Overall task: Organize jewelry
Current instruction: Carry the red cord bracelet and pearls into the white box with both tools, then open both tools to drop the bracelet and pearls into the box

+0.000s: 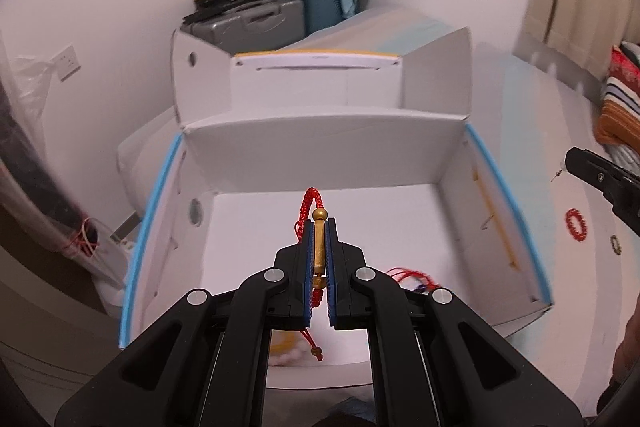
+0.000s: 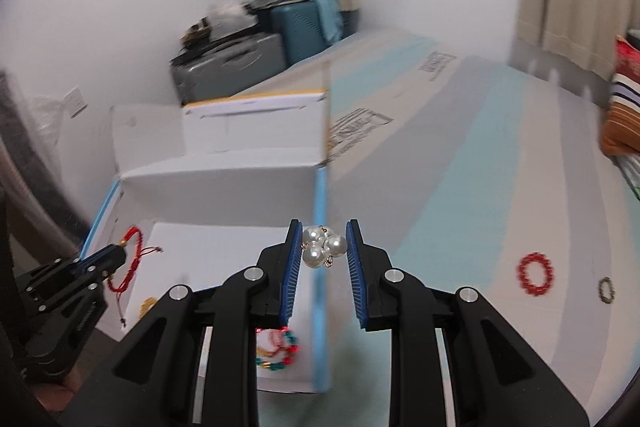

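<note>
My left gripper (image 1: 320, 227) is shut on a red cord bracelet (image 1: 308, 205) with a gold bar and bead, held above the floor of an open white box (image 1: 500, 187) with blue edges. My right gripper (image 2: 324, 227) is shut on a cluster of three pearls (image 2: 322, 246), held just above the box's right blue edge (image 2: 320, 195). The right wrist view shows the left gripper (image 2: 120, 251) at the left with the red bracelet (image 2: 132, 255) hanging from it. The right gripper's tip (image 1: 570, 159) shows at the right edge of the left wrist view.
Inside the box lie bead bracelets (image 2: 280, 347), a gold piece (image 2: 148, 305) and a red cord piece (image 1: 412, 277). On the striped surface to the right lie a red bead ring (image 2: 536, 273) and a small dark ring (image 2: 606, 289). Suitcases (image 1: 256, 19) stand behind.
</note>
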`<state>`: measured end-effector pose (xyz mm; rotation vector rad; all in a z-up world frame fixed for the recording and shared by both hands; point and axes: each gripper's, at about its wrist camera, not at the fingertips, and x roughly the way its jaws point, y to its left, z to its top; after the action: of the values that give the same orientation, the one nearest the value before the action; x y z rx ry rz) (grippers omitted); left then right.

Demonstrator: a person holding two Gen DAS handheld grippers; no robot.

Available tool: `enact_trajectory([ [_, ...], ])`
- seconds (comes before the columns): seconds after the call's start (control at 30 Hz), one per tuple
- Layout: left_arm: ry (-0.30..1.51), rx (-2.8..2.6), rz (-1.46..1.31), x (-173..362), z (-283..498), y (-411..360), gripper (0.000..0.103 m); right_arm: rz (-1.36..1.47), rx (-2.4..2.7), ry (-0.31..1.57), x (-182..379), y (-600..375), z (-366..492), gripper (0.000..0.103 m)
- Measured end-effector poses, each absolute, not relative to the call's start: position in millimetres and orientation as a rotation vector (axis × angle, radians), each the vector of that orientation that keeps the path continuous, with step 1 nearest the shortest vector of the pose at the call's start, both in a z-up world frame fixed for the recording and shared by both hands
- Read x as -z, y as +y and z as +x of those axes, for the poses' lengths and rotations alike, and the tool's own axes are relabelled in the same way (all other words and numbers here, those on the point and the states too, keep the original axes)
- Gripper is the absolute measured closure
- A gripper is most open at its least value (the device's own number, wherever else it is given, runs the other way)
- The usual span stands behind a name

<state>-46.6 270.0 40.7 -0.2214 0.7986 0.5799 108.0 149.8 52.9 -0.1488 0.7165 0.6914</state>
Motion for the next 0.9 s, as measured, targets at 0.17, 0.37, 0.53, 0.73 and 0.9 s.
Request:
enact_trajectory([
  [0.17, 0.835, -0.611, -0.240, -27.5, -53.2, 282.9, 0.099, -0.200, -0.723, 0.745, -35.1, 178.6, 95.0, 0.082],
  [0.37, 0.873, -0.646, -0.276, -10.5, -58.5, 302.5, 0.099, -0.241, -0.734, 0.786, -13.3, 196.4, 88.8, 0.082],
  [0.53, 0.897, -0.662, -0.288, 1.5, -58.9, 312.7, 0.099, -0.257, -0.744, 0.812, -1.0, 204.3, 85.4, 0.082],
  [0.73, 0.930, -0.666, -0.285, 12.7, -56.8, 314.7, 0.099, -0.274, -0.750, 0.849, 11.5, 216.1, 84.8, 0.082],
  [0.9, 0.956, -0.663, -0.295, 22.2, -55.1, 317.2, 0.099, -0.280, -0.742, 0.885, 21.9, 220.1, 87.4, 0.082],
])
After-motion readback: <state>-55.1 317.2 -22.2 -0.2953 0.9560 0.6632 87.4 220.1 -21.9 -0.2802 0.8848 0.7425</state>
